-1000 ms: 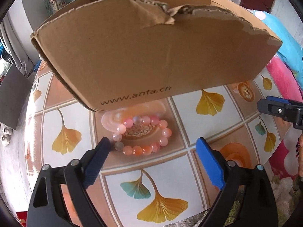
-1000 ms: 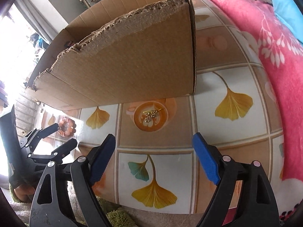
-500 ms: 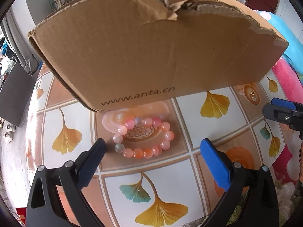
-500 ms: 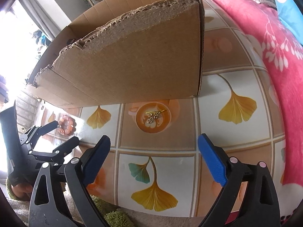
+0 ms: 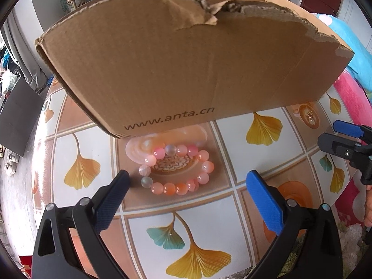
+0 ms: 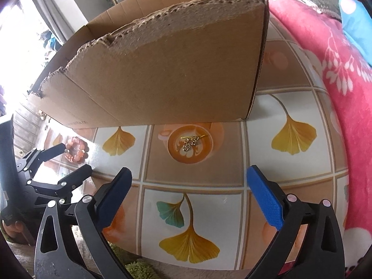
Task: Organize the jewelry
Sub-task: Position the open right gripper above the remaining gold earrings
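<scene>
The left claw (image 5: 186,186) stands wide apart with nothing between its blue pads; its jaws have just been opening. Directly ahead of it, just beyond the fingertips on the ginkgo-patterned tabletop (image 5: 232,239), lies the pink and orange beaded bracelet (image 5: 176,169), its oval running crosswise to the claw's line. The right claw (image 6: 189,186), likewise spread and empty after opening, faces the small gold chain piece (image 6: 191,142) farther ahead. Behind both rises the torn brown cardboard box (image 5: 186,65).
</scene>
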The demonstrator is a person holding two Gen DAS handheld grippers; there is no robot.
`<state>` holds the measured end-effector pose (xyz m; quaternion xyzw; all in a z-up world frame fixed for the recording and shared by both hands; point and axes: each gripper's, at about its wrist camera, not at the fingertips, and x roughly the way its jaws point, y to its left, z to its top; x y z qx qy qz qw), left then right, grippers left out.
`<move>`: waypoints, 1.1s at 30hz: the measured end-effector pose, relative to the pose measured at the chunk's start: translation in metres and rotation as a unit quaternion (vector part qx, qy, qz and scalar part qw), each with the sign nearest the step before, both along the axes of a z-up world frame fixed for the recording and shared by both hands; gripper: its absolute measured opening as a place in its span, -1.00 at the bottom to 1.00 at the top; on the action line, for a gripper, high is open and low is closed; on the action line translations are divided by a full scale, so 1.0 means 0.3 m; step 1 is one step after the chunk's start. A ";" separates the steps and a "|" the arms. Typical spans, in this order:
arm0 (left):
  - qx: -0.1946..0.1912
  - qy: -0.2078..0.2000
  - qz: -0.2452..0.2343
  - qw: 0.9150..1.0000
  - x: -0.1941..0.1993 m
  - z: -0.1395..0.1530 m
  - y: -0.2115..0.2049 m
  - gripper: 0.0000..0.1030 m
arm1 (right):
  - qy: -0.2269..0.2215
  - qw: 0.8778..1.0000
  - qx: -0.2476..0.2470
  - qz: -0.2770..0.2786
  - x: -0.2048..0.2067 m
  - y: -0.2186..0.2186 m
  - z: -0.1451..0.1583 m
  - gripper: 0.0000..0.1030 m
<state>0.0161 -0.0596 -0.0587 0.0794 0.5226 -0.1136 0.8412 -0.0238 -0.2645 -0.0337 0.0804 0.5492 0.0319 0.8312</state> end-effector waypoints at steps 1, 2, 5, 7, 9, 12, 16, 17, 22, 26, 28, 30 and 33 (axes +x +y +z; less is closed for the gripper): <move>0.000 -0.001 -0.001 1.000 -0.003 -0.004 0.003 0.91 | -0.001 1.000 -0.001 -0.001 -0.001 0.003 -0.001 0.85; -0.001 -0.001 -0.002 1.000 -0.003 -0.003 0.002 0.91 | -0.004 1.000 -0.002 -0.003 -0.003 0.005 -0.002 0.85; -0.001 -0.002 -0.001 1.000 -0.007 -0.002 0.007 0.91 | -0.009 1.000 -0.003 -0.006 -0.006 0.005 -0.003 0.85; -0.002 -0.004 0.000 1.000 -0.006 -0.002 0.008 0.91 | -0.013 1.000 -0.003 -0.006 -0.010 0.005 -0.002 0.85; -0.002 -0.006 0.001 1.000 -0.007 0.001 0.008 0.91 | -0.016 1.000 0.000 -0.008 -0.009 0.003 -0.004 0.85; -0.001 -0.006 0.005 1.000 -0.006 -0.001 0.007 0.92 | -0.021 1.000 0.012 -0.007 -0.017 -0.011 -0.002 0.85; -0.002 -0.010 0.010 1.000 -0.010 -0.001 0.005 0.93 | -0.024 0.999 0.021 -0.003 -0.021 -0.026 -0.003 0.85; -0.002 -0.011 0.011 1.000 -0.012 -0.002 0.004 0.93 | -0.025 0.999 0.020 -0.002 -0.023 -0.027 -0.003 0.85; -0.003 -0.013 0.016 1.000 -0.015 -0.003 0.002 0.92 | -0.037 0.999 0.011 0.005 -0.038 -0.019 -0.007 0.85; -0.006 -0.018 0.010 1.000 -0.016 -0.004 0.002 0.92 | -0.040 0.999 0.002 0.009 -0.031 0.019 -0.037 0.85; -0.008 -0.020 0.006 1.000 -0.017 -0.004 0.004 0.92 | -0.041 0.999 0.005 0.008 -0.031 0.021 -0.041 0.85; -0.018 -0.021 -0.003 1.000 -0.023 0.000 0.010 0.92 | -0.043 0.999 0.013 0.006 -0.031 0.014 -0.042 0.85; -0.048 -0.044 -0.007 0.998 -0.049 0.032 0.037 0.92 | -0.046 0.998 0.030 0.003 -0.037 -0.009 -0.037 0.85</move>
